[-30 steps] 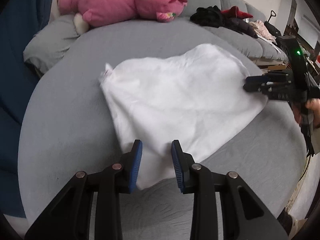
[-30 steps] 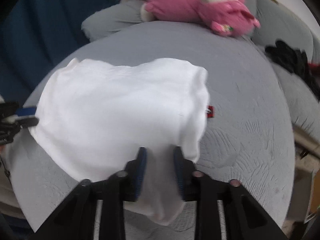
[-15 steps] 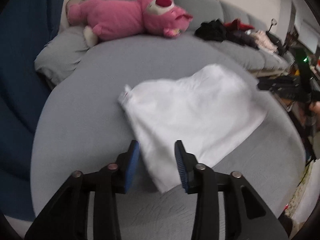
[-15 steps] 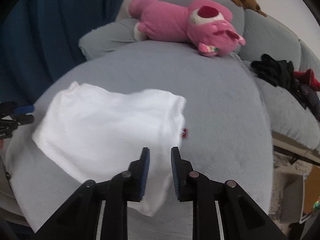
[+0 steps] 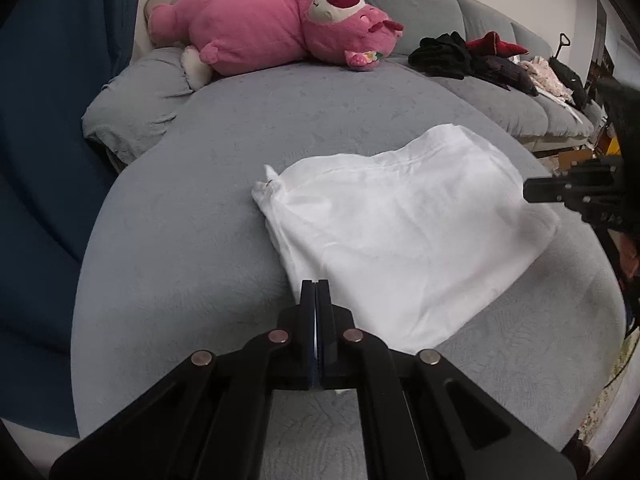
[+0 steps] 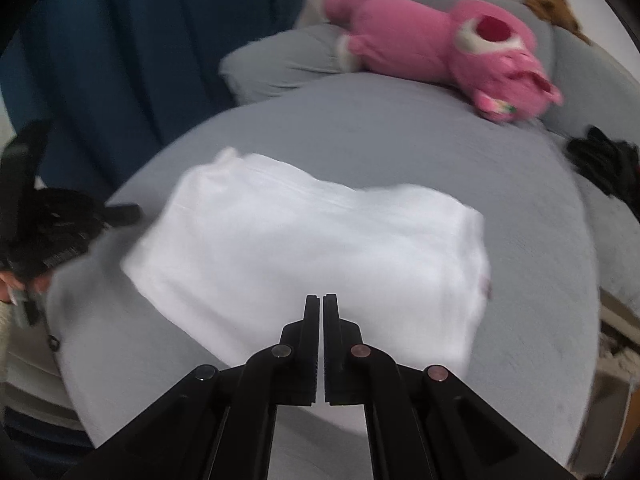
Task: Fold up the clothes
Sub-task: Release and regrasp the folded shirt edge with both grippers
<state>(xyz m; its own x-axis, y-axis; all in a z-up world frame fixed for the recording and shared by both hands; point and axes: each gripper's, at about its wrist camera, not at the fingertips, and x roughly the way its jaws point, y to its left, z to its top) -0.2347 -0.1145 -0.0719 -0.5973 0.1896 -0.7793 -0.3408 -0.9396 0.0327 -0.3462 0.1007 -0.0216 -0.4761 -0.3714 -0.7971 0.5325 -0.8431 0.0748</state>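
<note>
- White garment (image 5: 400,240): folded to a compact, roughly square packet. It lies flat on the grey sofa seat (image 5: 180,260), its near edge under both my claws.
- Left claw (image 5: 316,292): jaws have just been closing and now meet, tips at the near left edge of the packet. A pale sliver shows between the pads; I cannot tell whether it is nipped hem or only cloth lying below.
- Right claw (image 6: 322,304): jaws have likewise just been closing and stand pressed together, over the near right part of the packet. Only a thin slit remains, and nothing is held in it.
- Step in hand, as I judge it: this piece appears folded and laid down, with its layers stacked.
- Next move, as I judge it: either one more fold, which calls for opening both claws and pinching all layers of one edge together, or a reach for another piece.
- Farther back: a pile of dark clothes (image 5: 448,56) on the sofa cushions, apparently unfolded.
- Farthest: a pink plush toy (image 5: 280,36) lying along the backrest, well apart from the work.
</note>
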